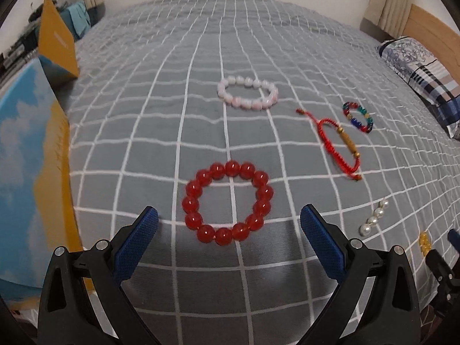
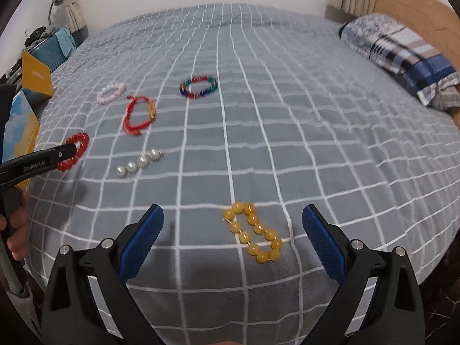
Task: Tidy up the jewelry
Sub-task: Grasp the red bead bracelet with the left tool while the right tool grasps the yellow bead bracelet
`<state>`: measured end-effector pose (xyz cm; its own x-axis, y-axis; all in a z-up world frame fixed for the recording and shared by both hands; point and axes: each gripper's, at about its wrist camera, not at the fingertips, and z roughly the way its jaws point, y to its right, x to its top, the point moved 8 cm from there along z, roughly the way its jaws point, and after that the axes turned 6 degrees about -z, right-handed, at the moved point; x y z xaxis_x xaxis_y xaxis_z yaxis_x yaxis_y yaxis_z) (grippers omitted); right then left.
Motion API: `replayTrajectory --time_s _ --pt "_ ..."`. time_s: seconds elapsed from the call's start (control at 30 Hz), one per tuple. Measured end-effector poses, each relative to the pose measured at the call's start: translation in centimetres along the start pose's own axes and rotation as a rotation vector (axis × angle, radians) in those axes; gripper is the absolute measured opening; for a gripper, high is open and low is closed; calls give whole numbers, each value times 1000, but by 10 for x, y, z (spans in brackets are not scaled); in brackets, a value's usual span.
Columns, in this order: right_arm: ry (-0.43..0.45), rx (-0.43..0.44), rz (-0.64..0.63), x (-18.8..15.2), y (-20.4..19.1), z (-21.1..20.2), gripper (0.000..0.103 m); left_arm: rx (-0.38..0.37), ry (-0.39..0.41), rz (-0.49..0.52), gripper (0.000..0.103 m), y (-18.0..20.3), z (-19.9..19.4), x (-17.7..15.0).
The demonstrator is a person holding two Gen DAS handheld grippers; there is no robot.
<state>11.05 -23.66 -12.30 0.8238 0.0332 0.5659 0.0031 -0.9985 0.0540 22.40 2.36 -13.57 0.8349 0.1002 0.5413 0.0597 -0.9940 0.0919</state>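
Between the left hand-held gripper's (image 1: 229, 220) spread fingers: red bead bracelet (image 1: 227, 202).

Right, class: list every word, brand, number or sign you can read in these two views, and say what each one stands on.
"Genrobot.AI": white lettering on the black arm of the left gripper, seen from the right wrist view.
Pale lettering on the yellow box at the bed's left edge: too small and blurred to read in either view.
No readable text on the bracelets, the bedspread or the pillow.
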Motion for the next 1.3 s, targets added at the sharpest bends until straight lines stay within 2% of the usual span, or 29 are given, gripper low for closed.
replayTrajectory --time_s 0.23,0.47,0.53,0.63,0.9,0.97,1.0,1.03,1.1,1.3 --pt "-37 2 -15 -8 4 16 92 27 -6 12 97 -3 17 -2" --pt "-67 38 -18 -13 0 24 67 29 -8 11 94 -4 23 -2" --pt "-71 47 -19 -13 -2 24 60 38 -11 5 82 -5 24 -3" --pt "-77 49 -15 -14 -4 24 50 44 -13 6 69 -6 22 -3" --pt "-76 23 7 -14 1 23 27 67 -17 0 41 -10 18 -4" --pt "-74 19 12 -14 2 23 23 74 -18 6 30 -11 17 -4" --pt "-70 18 13 -13 2 22 21 71 -23 11 17 -10 17 -5" --pt "-69 14 14 -13 1 22 18 63 -27 14 13 -9 17 -6" --pt "-54 -19 10 -12 2 21 9 69 -22 18 13 -9 16 -6" --pt "-19 -27 30 -8 6 15 9 51 -10 5 13 -8 8 -5"
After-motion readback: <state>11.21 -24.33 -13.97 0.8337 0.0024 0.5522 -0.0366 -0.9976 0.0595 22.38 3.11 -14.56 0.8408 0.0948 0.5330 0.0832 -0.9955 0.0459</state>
